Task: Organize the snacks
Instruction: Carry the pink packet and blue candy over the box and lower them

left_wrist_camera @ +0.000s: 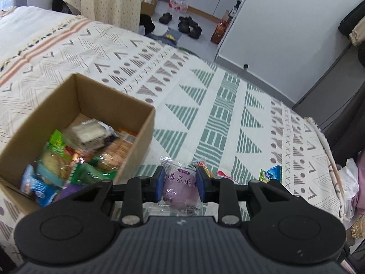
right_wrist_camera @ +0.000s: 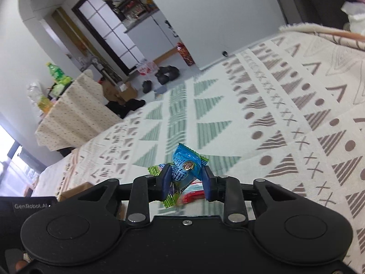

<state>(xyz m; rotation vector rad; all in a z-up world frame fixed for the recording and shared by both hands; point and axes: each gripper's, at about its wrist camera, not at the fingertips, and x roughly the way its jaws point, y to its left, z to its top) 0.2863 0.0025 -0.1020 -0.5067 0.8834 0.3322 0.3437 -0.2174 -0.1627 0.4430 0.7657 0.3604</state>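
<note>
Purple snack (left_wrist_camera: 180,188) pinched in left gripper (left_wrist_camera: 180,183), blue candy (right_wrist_camera: 187,169) in right gripper (right_wrist_camera: 186,182), both angled downward.

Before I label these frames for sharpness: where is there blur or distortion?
Left wrist view: snacks in the cardboard box are smeared, the purple snack packet reads sharp, wall edges bow. Right wrist view: the patterned bedspread is streaked, the blue candy crisp, the scene tilted.

The cardboard box (left_wrist_camera: 95,123) fills the left wrist view's lower left, its mouth open above heaped snacks (left_wrist_camera: 75,155). The patterned bedspread (left_wrist_camera: 205,105) at centre and right lies bare.
</note>
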